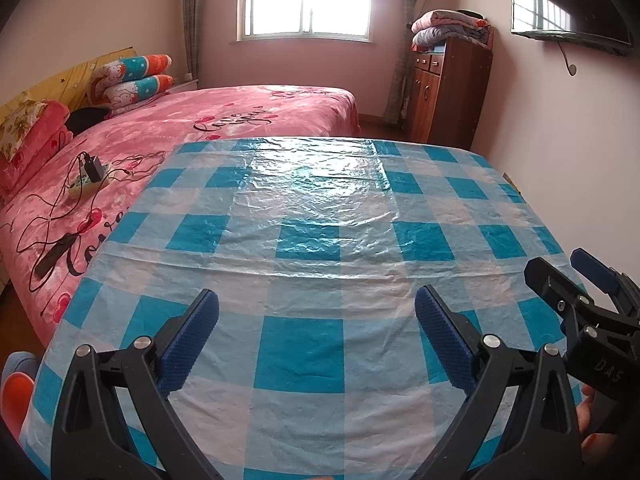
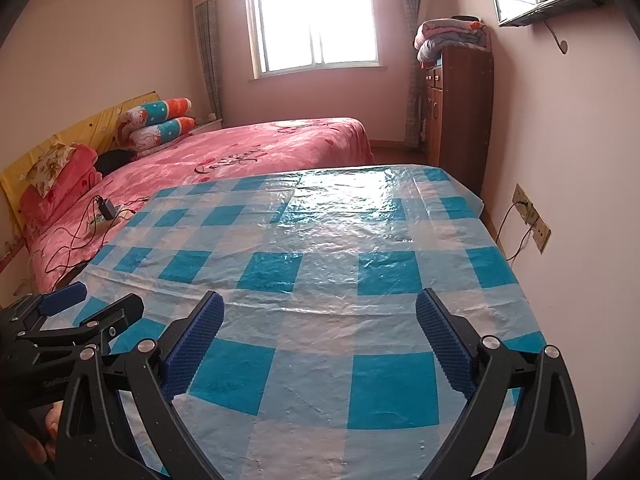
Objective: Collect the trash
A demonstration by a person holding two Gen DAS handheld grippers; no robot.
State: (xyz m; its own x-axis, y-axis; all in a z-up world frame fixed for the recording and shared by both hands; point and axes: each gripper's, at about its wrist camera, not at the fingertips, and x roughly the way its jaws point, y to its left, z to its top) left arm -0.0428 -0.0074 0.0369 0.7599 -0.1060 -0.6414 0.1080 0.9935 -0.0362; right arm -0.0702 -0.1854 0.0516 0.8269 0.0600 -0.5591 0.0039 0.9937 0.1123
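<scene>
A table with a blue and white checked plastic cloth (image 1: 312, 216) fills both views; it also shows in the right wrist view (image 2: 328, 240). No trash shows on it. My left gripper (image 1: 316, 312) is open and empty above the near part of the table. My right gripper (image 2: 320, 316) is open and empty beside it, also above the near part. The right gripper also shows at the right edge of the left wrist view (image 1: 560, 272). The left gripper shows at the left edge of the right wrist view (image 2: 100, 300).
A bed with a pink cover (image 1: 224, 120) stands left of and behind the table. A power strip with a charger and cables (image 1: 88, 176) lies on it. A wooden cabinet (image 1: 448, 88) with folded blankets stands at the right wall. A wall socket (image 2: 532, 216) is right of the table.
</scene>
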